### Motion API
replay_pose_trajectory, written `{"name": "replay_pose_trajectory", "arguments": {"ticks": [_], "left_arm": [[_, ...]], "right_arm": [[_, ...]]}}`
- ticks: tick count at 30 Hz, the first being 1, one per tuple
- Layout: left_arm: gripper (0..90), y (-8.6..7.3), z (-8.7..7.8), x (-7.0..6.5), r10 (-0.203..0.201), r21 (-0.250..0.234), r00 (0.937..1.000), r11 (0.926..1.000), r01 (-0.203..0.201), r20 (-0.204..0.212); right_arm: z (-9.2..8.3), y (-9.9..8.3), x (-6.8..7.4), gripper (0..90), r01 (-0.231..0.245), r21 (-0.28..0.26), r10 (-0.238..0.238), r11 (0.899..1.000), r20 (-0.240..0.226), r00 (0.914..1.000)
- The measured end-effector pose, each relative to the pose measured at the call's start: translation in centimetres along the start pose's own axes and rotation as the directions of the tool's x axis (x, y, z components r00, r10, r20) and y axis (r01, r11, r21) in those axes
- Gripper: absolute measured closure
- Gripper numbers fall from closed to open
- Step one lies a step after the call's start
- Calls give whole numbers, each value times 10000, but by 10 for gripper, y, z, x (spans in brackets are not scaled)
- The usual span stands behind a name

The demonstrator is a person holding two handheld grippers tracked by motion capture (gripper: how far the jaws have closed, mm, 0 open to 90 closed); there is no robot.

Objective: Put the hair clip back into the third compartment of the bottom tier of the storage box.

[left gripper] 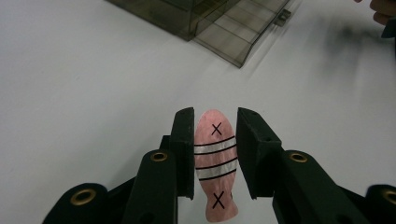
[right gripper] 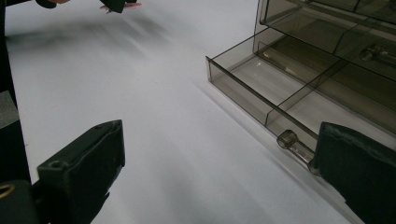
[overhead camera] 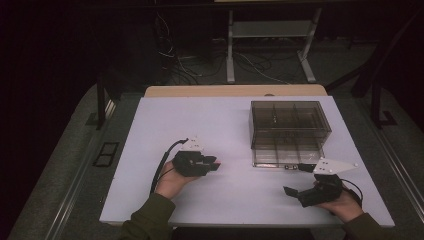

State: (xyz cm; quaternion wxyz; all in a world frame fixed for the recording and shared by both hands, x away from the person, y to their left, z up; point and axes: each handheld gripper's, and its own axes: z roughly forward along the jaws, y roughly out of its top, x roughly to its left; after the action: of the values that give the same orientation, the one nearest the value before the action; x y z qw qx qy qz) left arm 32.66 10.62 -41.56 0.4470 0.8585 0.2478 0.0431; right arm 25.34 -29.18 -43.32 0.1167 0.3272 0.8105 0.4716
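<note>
The pink fish-shaped piece (left gripper: 215, 163) bears the only marks that can be read: two black crosses like the letter X, one near each end, with black lines and white bands across its middle between them. No words, brands or numbers are readable anywhere.

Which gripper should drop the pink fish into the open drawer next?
Left, probably. The left gripper is shut on the pink fish. The right gripper is open with nothing between its jaws, beside the knob of the pulled-out drawer.
</note>
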Motion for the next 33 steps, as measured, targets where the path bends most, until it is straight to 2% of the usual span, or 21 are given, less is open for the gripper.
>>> {"name": "replay_pose_trajectory", "arguments": {"ticks": [20, 33], "left_arm": [[674, 20, 20, -8, 275, -157, 9978, 9995, -266, 597], [674, 34, 34, -14, 499, -311, 9941, 9984, -471, 962]], "right_arm": [[0, 0, 0, 15, 12, -35, -12, 10000, 18, 10000], [-1, 0, -1, 16, -4, -68, 4, 10000, 56, 10000]]}}
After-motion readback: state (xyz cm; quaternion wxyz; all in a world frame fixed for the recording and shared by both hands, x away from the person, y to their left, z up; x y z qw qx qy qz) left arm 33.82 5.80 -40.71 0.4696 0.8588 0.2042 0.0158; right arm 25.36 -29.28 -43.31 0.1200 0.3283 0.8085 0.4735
